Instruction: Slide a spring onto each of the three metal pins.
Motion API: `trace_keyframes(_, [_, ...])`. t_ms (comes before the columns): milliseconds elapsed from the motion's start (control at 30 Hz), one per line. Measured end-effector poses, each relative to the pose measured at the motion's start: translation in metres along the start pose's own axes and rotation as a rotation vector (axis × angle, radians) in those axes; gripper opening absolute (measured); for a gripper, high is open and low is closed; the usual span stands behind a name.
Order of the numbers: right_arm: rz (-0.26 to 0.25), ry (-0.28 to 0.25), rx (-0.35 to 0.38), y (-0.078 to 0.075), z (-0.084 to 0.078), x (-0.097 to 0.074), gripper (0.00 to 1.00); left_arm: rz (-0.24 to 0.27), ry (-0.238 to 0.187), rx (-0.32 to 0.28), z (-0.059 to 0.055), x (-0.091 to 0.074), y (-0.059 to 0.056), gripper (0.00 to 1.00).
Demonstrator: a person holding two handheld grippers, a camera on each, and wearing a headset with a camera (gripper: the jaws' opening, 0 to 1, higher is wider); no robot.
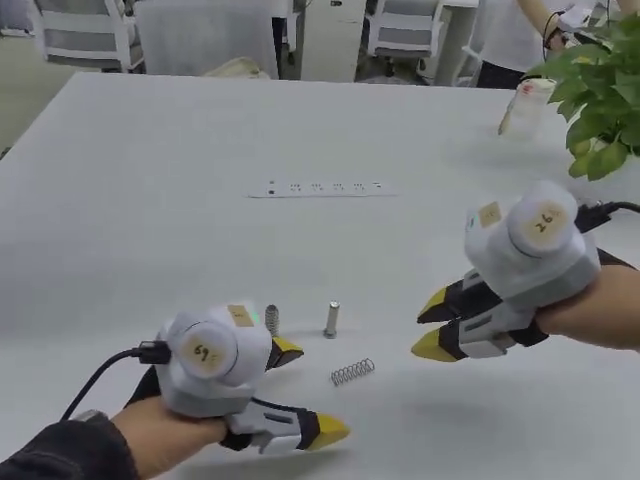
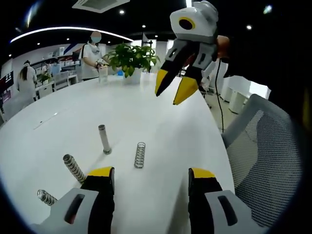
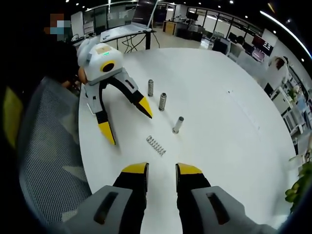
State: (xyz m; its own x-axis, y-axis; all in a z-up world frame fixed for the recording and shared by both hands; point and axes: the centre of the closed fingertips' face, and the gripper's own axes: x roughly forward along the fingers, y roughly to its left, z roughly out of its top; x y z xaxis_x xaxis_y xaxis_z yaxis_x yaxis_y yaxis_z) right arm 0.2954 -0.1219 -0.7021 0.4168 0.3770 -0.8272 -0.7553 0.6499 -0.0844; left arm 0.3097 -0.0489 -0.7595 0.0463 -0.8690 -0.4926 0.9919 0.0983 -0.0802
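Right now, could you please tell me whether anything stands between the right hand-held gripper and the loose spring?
Nothing visible does. Bare table lies between the right hand-held gripper and the loose spring. The path from spring to bare pin looks open too; the left hand-held gripper sits aside.

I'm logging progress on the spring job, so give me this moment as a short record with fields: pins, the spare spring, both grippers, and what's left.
sprung pins: two, first sprung pin and second sprung pin, both upright
bare pin: one, upright, no spring on it
loose spring: lying flat on the table, close to the bare pin, not touching it
left gripper: open wide, empty, low by the pins
right gripper: open, empty, raised off the table
left to do: one spring, onto the bare pin
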Motion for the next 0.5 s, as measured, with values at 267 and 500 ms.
trace_keyframes(267, [-0.004,0.001,0.025,-0.001,-0.01,-0.003,0.2,0.016,0.013,0.0,0.0,0.022,0.0,0.5])
trace_keyframes(500, [-0.004,0.0,0.041,-0.001,-0.016,-0.003,0.2,0.025,0.018,0.007,-0.001,0.031,0.002,0.39])
